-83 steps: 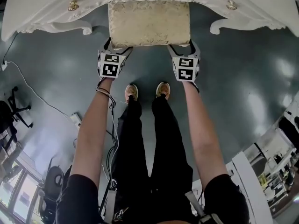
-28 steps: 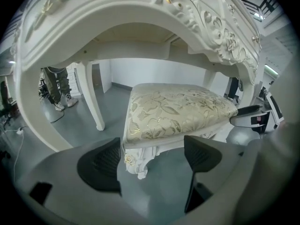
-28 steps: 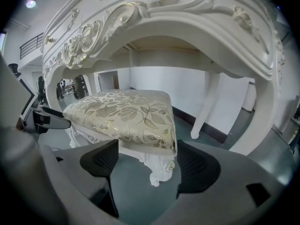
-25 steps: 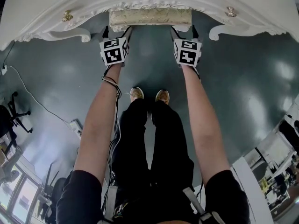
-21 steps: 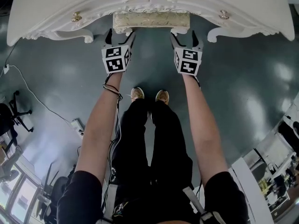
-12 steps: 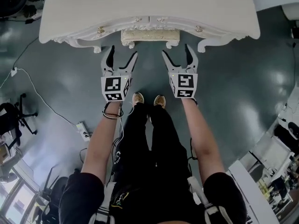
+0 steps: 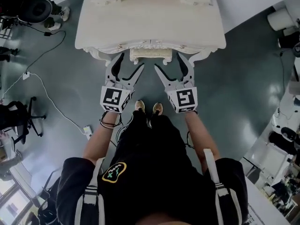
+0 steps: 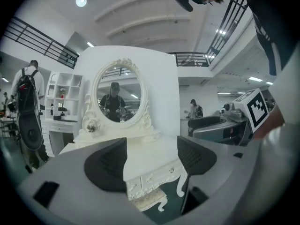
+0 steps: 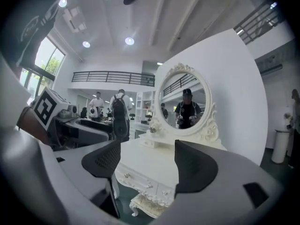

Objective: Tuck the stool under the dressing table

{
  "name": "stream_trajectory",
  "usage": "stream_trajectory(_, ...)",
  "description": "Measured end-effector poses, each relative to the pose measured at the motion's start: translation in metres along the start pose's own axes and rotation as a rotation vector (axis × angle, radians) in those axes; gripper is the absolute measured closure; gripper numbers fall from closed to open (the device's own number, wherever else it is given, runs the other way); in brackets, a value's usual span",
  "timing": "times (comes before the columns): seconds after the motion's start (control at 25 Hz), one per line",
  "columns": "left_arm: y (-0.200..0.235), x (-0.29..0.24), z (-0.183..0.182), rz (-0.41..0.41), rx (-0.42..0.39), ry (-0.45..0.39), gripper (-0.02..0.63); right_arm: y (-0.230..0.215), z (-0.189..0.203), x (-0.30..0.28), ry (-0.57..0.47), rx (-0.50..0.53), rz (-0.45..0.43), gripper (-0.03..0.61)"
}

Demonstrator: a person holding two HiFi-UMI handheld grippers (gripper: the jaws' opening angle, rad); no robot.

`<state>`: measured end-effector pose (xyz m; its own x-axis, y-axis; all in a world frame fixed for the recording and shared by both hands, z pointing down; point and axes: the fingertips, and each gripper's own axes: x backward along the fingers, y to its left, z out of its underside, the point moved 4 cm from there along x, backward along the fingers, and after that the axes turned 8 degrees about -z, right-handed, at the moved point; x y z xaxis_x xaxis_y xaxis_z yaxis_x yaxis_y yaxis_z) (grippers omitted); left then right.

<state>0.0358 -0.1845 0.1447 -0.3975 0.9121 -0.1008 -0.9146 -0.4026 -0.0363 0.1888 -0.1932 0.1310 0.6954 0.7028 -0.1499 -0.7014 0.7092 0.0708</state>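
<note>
The left gripper (image 7: 130, 63), grey with dark ribbed pads, hung released, its jaws just having narrowed around nothing. The stool (image 7: 150, 55), a cream brocade cushion on carved white scrolled legs, sat tucked under the ornate white dressing table (image 7: 150, 22), ahead of and below both grippers, touching neither. The right gripper (image 7: 168, 63) likewise gaped empty, its jaws just having narrowed.

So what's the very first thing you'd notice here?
The big white dressing table at the top of the head view, with the cream stool tucked under its front edge. In the gripper views its oval mirror shows a person reflected. In front of the table hang the left gripper and right gripper, jaws apart with nothing between them, though they have just been closing a little.
</note>
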Motion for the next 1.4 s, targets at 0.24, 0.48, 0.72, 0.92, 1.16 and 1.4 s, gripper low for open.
stream_trajectory(0.24, 0.004, 0.016, -0.080, 0.051, -0.040, -0.082, 0.338, -0.001, -0.073, 0.018, -0.070, 0.066, -0.027, 0.228)
stream_trajectory(0.48, 0.004, 0.024, -0.108, 0.062, -0.078, -0.120, 0.508, 0.002, -0.112, 0.021, -0.135, 0.117, -0.025, 0.386)
stream_trajectory(0.72, 0.007, 0.022, -0.120, 0.123, -0.087, -0.135, 0.591, 0.005, -0.130, 0.017, -0.172, 0.149, -0.046, 0.558)
stream_trajectory(0.92, 0.008, 0.018, -0.126, 0.152, -0.093, -0.149, 0.592, 0.008, -0.132, 0.014, -0.173, 0.142, -0.049, 0.558)
stream_trajectory(1.16, 0.005, 0.016, -0.123, 0.160, -0.086, -0.155, 0.592, 0.005, -0.122, 0.013, -0.132, 0.129, -0.049, 0.558)
stream_trajectory(1.4, 0.008, 0.014, -0.122, 0.153, -0.083, -0.150, 0.592, 0.007, -0.129, 0.009, -0.171, 0.137, -0.073, 0.560)
